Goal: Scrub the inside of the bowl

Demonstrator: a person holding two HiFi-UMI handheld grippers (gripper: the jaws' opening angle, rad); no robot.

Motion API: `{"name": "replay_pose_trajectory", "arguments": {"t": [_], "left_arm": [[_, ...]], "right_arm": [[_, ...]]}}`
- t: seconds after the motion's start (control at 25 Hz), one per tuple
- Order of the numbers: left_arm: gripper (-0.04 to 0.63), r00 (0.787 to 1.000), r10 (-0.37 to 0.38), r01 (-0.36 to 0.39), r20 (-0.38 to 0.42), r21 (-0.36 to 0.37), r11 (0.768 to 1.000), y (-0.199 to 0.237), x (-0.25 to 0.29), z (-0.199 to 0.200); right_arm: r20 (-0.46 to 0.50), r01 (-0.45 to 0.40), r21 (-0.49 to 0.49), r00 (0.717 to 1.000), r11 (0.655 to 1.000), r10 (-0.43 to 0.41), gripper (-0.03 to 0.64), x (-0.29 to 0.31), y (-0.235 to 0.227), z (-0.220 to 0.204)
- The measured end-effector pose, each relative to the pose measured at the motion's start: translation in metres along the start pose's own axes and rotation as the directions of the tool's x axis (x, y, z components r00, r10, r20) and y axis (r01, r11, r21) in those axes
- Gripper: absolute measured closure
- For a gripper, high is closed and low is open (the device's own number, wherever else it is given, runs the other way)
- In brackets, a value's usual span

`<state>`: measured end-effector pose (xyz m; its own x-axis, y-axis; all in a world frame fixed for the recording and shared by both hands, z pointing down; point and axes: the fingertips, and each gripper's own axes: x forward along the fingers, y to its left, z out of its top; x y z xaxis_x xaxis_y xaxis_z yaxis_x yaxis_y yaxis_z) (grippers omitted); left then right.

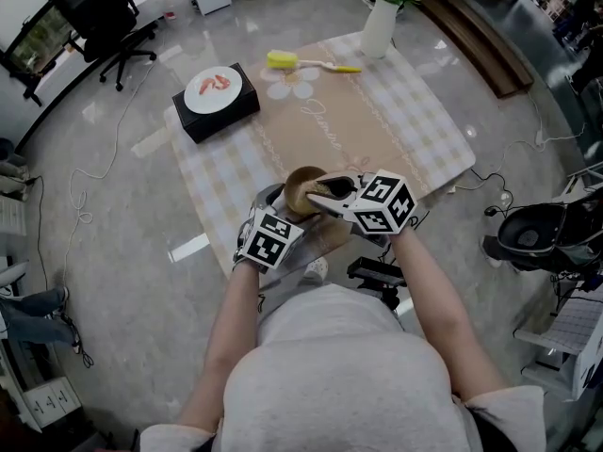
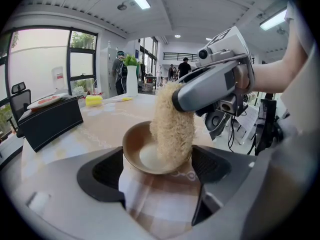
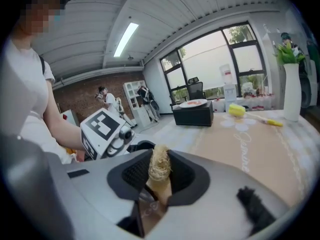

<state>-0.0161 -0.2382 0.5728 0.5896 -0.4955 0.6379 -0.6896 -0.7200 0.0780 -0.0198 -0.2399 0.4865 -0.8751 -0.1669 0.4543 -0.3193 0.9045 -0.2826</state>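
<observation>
A brown bowl [image 1: 300, 188] [image 2: 136, 146] hangs at the near edge of the table, over the checked cloth. My left gripper [image 1: 281, 217] [image 2: 157, 160] has its wide jaws against the bowl's two sides and is shut on it. A tan loofah scrubber [image 2: 172, 126] [image 3: 160, 165] reaches down into the bowl and touches its inside. My right gripper [image 1: 327, 196] [image 3: 160, 178] is shut on the scrubber's upper end and comes in from the right, above the bowl. The scrubber hides part of the bowl's floor.
A beige checked tablecloth [image 1: 377, 130] covers the table. At its far left, a black box carries a white plate [image 1: 218, 90] of red food. A yellow brush [image 1: 283, 61] and a white vase [image 1: 380, 28] stand at the back. An office chair [image 1: 104, 17] and floor cables surround the table.
</observation>
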Motion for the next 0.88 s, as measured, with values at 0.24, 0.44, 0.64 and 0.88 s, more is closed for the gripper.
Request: {"name": "replay_pose_trajectory", "arguments": {"t": [0.24,0.44,0.64,0.88], "left_arm": [[0.156,1.000,-0.001,0.001,0.004,-0.004,1.000,0.000,0.003,-0.003],[0.158,1.000,-0.006,0.006,-0.006,0.007,1.000,-0.001,0.000,0.000],[0.156,1.000,-0.013,0.013,-0.011,0.001,1.000,-0.001,0.001,-0.002],[0.156,1.000,-0.016,0.016,-0.006,0.012,1.000,-0.001,0.000,0.001]], "right_arm": [[0.024,0.009,-0.002,1.000,1.000,-0.008,0.523,0.019,0.001,0.006],[0.041,0.086,-0.021,0.996,0.996,-0.085,0.523,0.028,-0.012,0.017],[0.010,0.175,-0.048,0.984,0.983,-0.175,0.523,0.031,-0.029,0.019],[0.014,0.241,-0.032,0.971,0.970,-0.240,0.524,0.027,-0.047,0.016]]}}
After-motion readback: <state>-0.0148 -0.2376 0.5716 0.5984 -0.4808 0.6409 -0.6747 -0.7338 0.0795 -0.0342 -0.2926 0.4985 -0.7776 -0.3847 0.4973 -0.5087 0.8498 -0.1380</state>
